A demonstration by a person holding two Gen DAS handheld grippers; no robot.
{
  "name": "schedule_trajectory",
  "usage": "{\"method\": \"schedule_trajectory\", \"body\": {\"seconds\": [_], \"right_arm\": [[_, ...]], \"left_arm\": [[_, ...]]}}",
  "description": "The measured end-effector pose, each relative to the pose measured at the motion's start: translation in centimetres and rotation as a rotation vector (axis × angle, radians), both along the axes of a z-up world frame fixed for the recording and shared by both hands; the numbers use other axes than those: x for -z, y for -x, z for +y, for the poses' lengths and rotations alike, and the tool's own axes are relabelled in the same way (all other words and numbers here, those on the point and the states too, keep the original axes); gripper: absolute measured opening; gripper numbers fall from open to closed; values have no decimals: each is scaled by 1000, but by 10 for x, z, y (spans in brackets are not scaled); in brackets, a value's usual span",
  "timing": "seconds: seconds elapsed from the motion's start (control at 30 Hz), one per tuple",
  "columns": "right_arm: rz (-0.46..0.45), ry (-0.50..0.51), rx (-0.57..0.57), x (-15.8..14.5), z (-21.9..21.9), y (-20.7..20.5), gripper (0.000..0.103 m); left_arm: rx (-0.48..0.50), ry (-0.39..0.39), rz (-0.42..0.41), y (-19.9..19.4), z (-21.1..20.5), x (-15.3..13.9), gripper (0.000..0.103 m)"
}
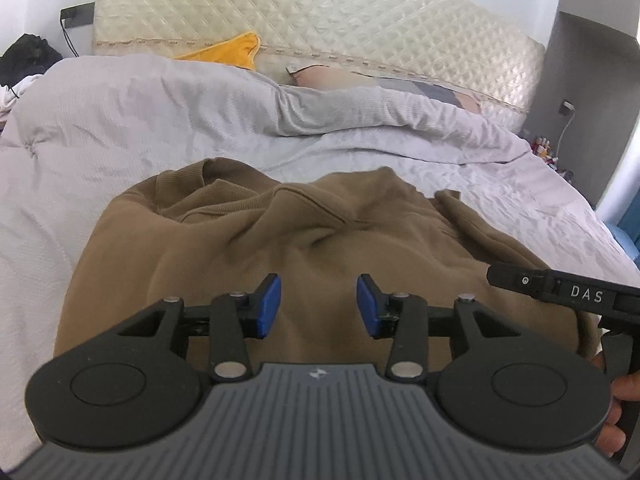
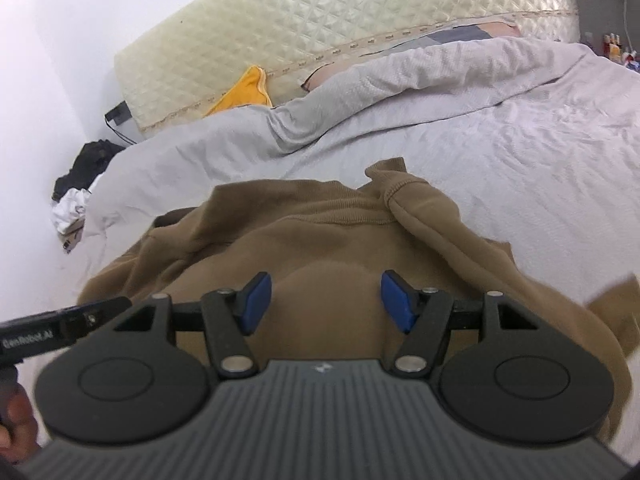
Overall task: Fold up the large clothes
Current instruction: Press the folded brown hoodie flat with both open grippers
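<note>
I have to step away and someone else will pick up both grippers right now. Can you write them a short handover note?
Left gripper: open, nothing between its blue pads, above the brown sweatshirt.
Right gripper: open and empty too, above the same garment.
Things: the sweatshirt lies on the grey bedcover, bunched up, neckline toward the headboard, one sleeve draped across its right side.
Done: part-folded at most; no neat fold shows.
Left: smooth it, tuck in the sleeves, finish the fold.
</note>
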State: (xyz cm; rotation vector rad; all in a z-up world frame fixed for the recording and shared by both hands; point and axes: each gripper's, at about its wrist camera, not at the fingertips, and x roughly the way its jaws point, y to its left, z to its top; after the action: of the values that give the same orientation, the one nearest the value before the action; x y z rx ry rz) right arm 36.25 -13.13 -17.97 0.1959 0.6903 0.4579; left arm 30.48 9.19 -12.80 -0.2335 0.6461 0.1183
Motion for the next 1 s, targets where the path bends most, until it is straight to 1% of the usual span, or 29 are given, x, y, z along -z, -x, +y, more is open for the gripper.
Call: {"method": "schedule_trajectory", "body": {"seconds": [0.13,0.27,0.33,0.4,0.5,0.6,0.67,0.8,1.0], "right_arm": [[-5,26,7,-3,-1,23,65],[28,18,17,1,-6,39,65],[40,37,15,5,-5,43,64],[61,72,7,11,0,42,64],[63,118,-3,20,9,37,64],[81,120,2,27,12,32,65],[73,136,-6,33,16,29,67],[91,116,-2,39,17,20,70],[98,98,0,38,15,22,70]], "left_arm": [[-4,12,25,14,-3,1,48],[-15,-11,81,17,-7,12,48],[-19,-23,90,16,-9,15,50],[-21,-19,96,13,-8,17,51],[-21,-8,115,6,-4,23,52],[-18,-16,130,-1,-4,29,54],[-18,-14,133,-4,-3,31,54],[-23,-17,125,-6,-3,32,54],[-25,-45,100,2,-11,29,55]]}}
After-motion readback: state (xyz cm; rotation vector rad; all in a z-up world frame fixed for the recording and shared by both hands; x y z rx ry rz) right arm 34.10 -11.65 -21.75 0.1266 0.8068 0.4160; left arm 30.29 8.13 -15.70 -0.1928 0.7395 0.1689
